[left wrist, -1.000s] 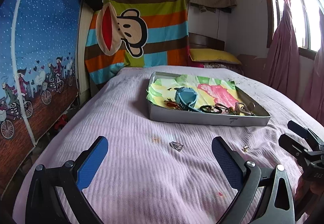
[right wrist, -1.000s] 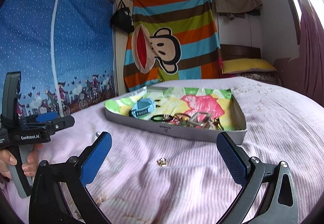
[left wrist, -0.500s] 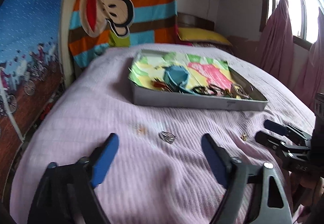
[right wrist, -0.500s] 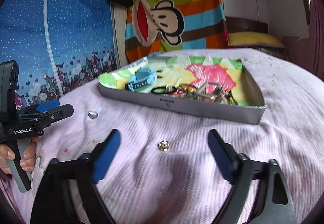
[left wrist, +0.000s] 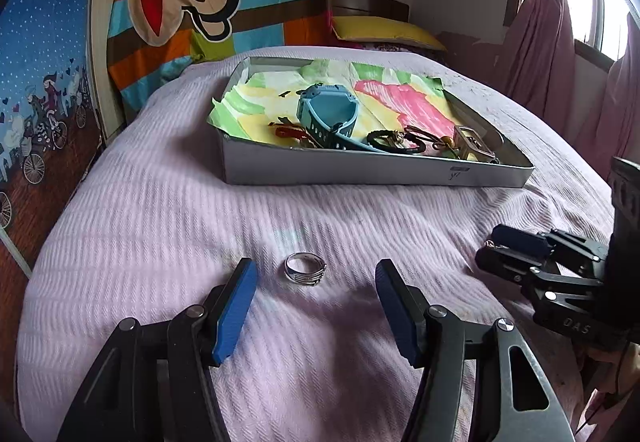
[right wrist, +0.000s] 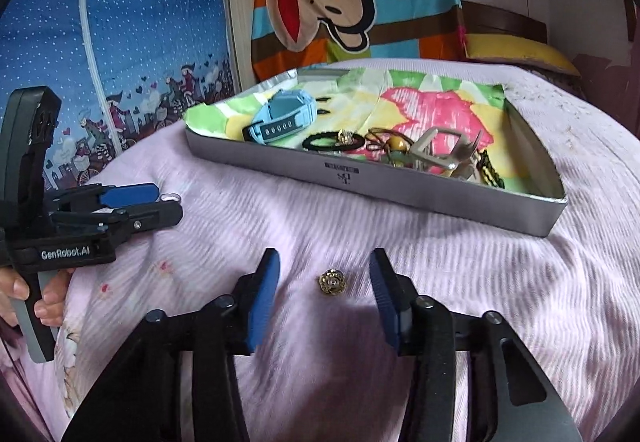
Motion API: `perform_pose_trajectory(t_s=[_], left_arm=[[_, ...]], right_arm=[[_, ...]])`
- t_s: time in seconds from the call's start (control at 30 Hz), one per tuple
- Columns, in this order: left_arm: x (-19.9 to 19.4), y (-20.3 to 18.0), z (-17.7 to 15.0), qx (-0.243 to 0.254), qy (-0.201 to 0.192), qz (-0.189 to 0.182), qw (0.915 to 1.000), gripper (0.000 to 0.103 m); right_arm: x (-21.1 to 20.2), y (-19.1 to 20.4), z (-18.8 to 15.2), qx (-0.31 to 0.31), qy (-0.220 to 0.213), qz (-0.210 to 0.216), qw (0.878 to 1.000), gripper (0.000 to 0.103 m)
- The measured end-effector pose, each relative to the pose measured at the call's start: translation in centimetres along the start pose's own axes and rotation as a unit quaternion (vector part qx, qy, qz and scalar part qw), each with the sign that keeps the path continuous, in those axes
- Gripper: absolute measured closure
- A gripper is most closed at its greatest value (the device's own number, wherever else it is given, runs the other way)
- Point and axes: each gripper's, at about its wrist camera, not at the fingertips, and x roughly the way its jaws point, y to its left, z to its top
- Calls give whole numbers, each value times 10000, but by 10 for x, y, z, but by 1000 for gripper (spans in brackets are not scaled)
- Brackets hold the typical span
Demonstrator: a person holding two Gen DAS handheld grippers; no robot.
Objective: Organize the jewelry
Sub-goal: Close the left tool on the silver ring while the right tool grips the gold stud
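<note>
A silver ring (left wrist: 305,268) lies on the pink bedspread between the blue pads of my left gripper (left wrist: 314,274). Its jaws are closing, and the pads stand clear of the ring on both sides. A small gold flower-shaped stud (right wrist: 332,281) lies on the bedspread between the pads of my right gripper (right wrist: 325,272), whose jaws are also closing without touching it. The right gripper (left wrist: 496,250) shows at the right of the left wrist view. The left gripper (right wrist: 168,208) shows at the left of the right wrist view, with the ring (right wrist: 171,197) at its tips.
A grey metal tray (left wrist: 360,172) lined with bright paper sits further up the bed. It holds a blue watch (left wrist: 328,114), black hair ties (left wrist: 394,140) and a metal buckle (left wrist: 474,146). A yellow pillow (left wrist: 384,32) lies behind it, and pink curtains (left wrist: 540,54) hang at the right.
Both grippers have come forward and lower toward the bedspread and tilted down. Their jaws have narrowed, the left around the ring, the right around the gold stud.
</note>
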Motion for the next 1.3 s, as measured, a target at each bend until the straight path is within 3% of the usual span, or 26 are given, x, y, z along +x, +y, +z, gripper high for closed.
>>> perform_pose_trajectory(t_s=[0.3, 0.67, 0.87, 1.03, 1.3], left_arm=[[7, 2, 1, -43, 119, 46, 9999, 52], [10, 3, 0, -111, 114, 83, 9998, 74], [11, 2, -1, -92, 120, 60, 9999, 81], [11, 2, -2, -84, 97, 40, 9999, 82], [7, -2, -5, 0, -11, 51, 10000, 83]], right_arm=[[19, -5, -5, 214, 354, 129, 9991, 67], [25, -7, -6, 271, 425, 206, 9985, 69], [26, -7, -6, 280, 449, 256, 9983, 73], [28, -7, -6, 279, 462, 285, 9981, 74], [26, -7, -7, 276, 402, 261, 9985, 86]])
